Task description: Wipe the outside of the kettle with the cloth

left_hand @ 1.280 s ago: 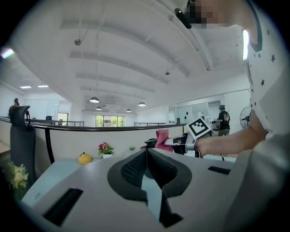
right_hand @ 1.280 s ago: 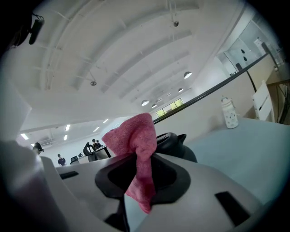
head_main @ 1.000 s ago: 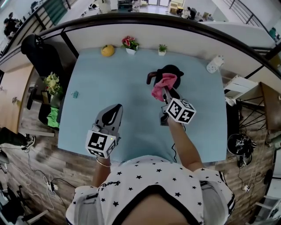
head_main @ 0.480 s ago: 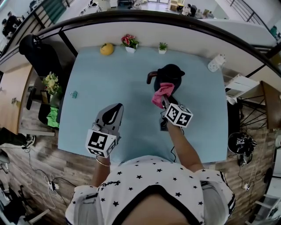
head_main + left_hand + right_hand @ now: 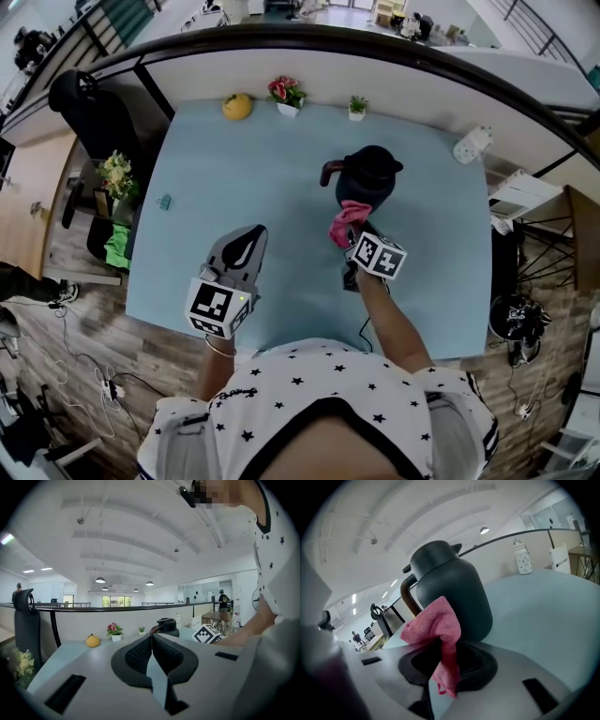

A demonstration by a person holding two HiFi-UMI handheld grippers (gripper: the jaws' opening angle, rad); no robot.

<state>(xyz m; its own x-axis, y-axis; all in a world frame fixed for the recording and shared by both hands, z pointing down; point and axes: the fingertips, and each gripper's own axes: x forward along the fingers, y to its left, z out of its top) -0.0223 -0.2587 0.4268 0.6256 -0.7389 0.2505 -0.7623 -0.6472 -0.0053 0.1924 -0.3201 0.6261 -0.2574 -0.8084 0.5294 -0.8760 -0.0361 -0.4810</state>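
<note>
Your right gripper (image 5: 356, 231) has pulled the cloth (image 5: 343, 219) down the kettle (image 5: 370, 172), fingers pinching it; left gripper (image 5: 246, 242) fingers pressed together.

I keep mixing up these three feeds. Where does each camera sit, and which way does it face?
Head view: on the person's head, looking steeply down on the table, kettle, left hand-held gripper and right hand-held gripper; forearms and starred shirt show.
Left gripper view: rides that gripper, looking along its shut jaws across the table; shirt and an arm at right.
Right gripper view: rides that gripper, facing the kettle close up, cloth clamped; no body part clearly shows.
Shared: the kettle, in all three.
</note>
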